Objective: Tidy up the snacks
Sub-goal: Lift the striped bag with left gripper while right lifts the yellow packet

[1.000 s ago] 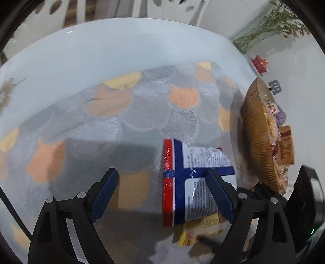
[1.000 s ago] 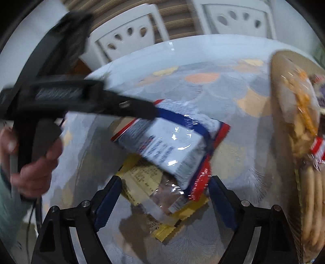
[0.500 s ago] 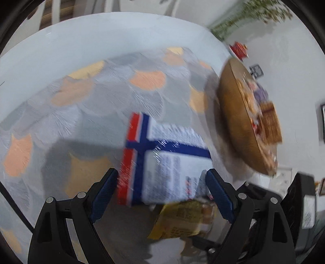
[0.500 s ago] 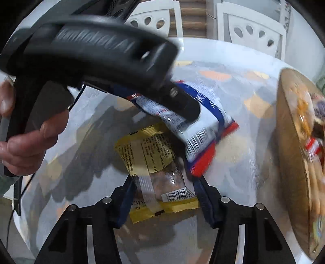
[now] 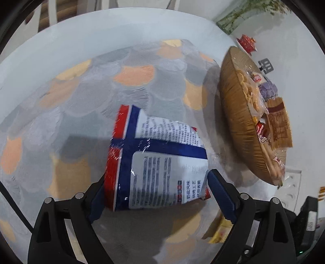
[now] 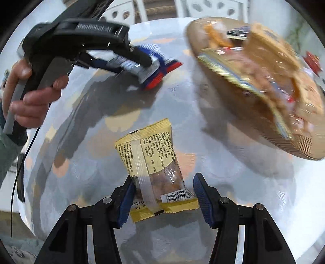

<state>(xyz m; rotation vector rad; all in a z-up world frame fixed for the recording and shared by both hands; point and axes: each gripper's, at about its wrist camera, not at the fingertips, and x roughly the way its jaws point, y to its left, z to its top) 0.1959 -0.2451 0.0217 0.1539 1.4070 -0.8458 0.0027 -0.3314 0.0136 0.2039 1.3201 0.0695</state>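
A white snack bag with a blue cross and red edge (image 5: 156, 160) sits between the fingers of my left gripper (image 5: 156, 193), which is shut on it and holds it above the table; it also shows in the right wrist view (image 6: 154, 67). A yellow snack packet (image 6: 156, 164) is held in my right gripper (image 6: 162, 197), whose jaws have closed in around its lower end; its corner shows in the left wrist view (image 5: 219, 229). A woven basket (image 5: 237, 113) with several snacks stands at the right, and it shows blurred in the right wrist view (image 6: 262, 113).
The round white table (image 5: 61, 40) carries a grey and orange scale-patterned mat (image 5: 132, 77). A red ornament (image 5: 246, 41) and green plant stems (image 5: 243, 12) stand beyond the basket. White chairs (image 6: 205, 6) stand behind the table.
My left gripper closed on the blue-cross bag and lifted it off the yellow packet. My right gripper moved in, closed around the yellow packet and raised it.
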